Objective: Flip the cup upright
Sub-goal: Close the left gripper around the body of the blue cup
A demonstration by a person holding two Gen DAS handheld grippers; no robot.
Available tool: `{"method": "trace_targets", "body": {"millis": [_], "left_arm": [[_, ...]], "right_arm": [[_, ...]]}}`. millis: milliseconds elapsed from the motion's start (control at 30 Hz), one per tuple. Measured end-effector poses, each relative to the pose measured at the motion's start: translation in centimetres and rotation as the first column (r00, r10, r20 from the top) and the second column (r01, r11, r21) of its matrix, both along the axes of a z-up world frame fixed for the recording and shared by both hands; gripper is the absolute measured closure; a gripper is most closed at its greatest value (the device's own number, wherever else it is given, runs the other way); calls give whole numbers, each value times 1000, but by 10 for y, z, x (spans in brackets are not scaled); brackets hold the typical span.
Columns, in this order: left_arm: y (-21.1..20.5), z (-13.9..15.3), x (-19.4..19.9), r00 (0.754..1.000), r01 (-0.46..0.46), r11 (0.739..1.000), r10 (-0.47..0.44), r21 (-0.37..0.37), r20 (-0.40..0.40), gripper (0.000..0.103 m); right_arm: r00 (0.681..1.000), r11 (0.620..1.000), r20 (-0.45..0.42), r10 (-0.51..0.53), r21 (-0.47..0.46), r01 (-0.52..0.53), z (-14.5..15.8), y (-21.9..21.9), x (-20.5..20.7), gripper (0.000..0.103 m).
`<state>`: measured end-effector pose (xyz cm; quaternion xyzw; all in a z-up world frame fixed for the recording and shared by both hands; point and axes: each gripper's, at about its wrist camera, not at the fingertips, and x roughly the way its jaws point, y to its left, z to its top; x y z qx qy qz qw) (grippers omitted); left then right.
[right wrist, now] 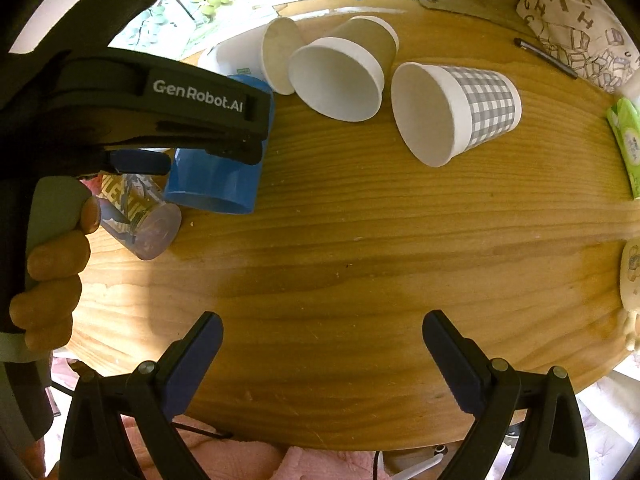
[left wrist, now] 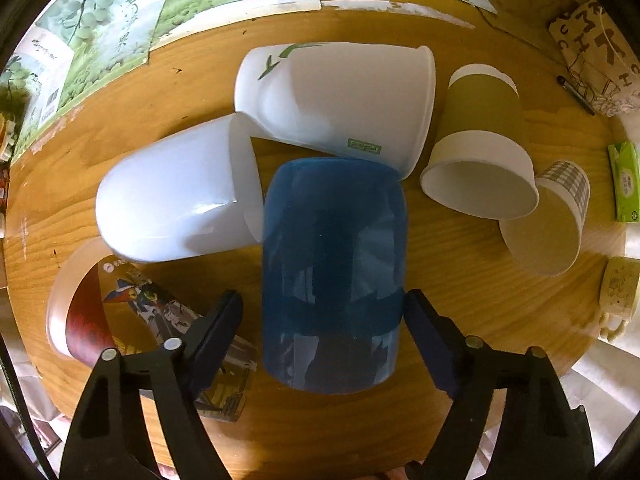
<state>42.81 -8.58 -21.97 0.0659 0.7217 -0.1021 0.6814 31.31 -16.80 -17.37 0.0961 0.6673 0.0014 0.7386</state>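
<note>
A blue plastic cup [left wrist: 334,272] stands mouth-down on the round wooden table [left wrist: 460,280]. My left gripper [left wrist: 324,320] is open, its fingers [left wrist: 218,328] on either side of the cup's lower part with small gaps. In the right wrist view the blue cup [right wrist: 216,176] sits at the left under the left gripper's body [right wrist: 168,112]. My right gripper [right wrist: 322,354] is open and empty over bare table near the front edge.
Several cups lie on their sides: two white ones [left wrist: 340,100] [left wrist: 176,192], an olive paper cup [left wrist: 480,152], a grey checked cup [right wrist: 460,108], a printed clear cup [right wrist: 140,216]. A pen [right wrist: 546,58], a green packet [right wrist: 626,140] and a printed bag [left wrist: 592,56] lie at the right.
</note>
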Motion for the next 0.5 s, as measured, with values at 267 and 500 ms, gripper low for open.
{"method": "trace_targets", "body": {"millis": [267,500], "left_arm": [[-18,-8,4,1000,29,1000,-29,-2,-6,26],[-18,-9,1,998,64,998,-64,-1,4,27]], "right_arm": [[999,999,-5,-33,0,33,-5,-4,-4,3],[998,998,-6,-58,4,58,-9,-4,-14,3]]}}
